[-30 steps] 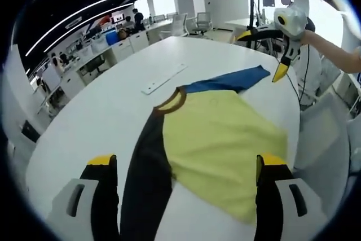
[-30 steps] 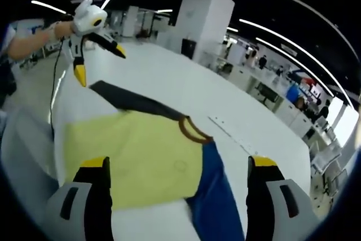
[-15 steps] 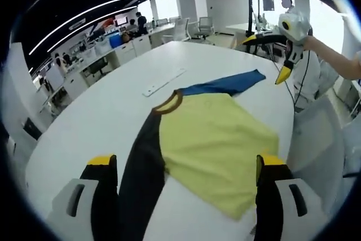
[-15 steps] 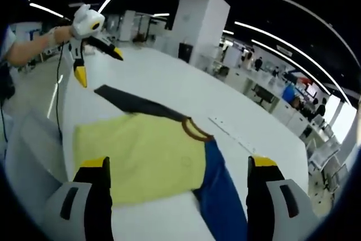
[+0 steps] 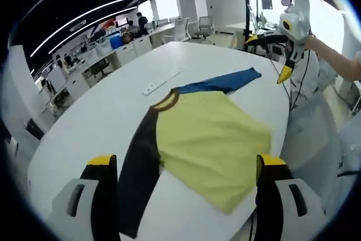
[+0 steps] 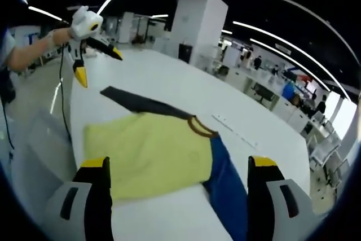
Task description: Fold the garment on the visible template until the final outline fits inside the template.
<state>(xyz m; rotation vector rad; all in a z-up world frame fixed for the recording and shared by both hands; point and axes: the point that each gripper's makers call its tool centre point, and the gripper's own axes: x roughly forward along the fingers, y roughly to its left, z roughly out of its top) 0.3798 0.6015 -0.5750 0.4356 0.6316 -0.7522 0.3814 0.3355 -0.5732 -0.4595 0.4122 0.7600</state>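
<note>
**Soft shirt, best taken at a sleeve tip**

Both grippers' jaws stand released and empty. The shirt (image 5: 208,139) lies flat on the tabletop (image 5: 96,122) ahead of the left gripper (image 5: 186,167) and right gripper (image 6: 177,167). It looks light, limp: pinch edges.

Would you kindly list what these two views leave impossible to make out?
- The yellow T-shirt with one black and one blue sleeve: the blue sleeve's end is cut off by the bottom edge in the right gripper view.
- The template: no outline can be told apart on the white table.
- The flat white strip: too small to identify.
</note>
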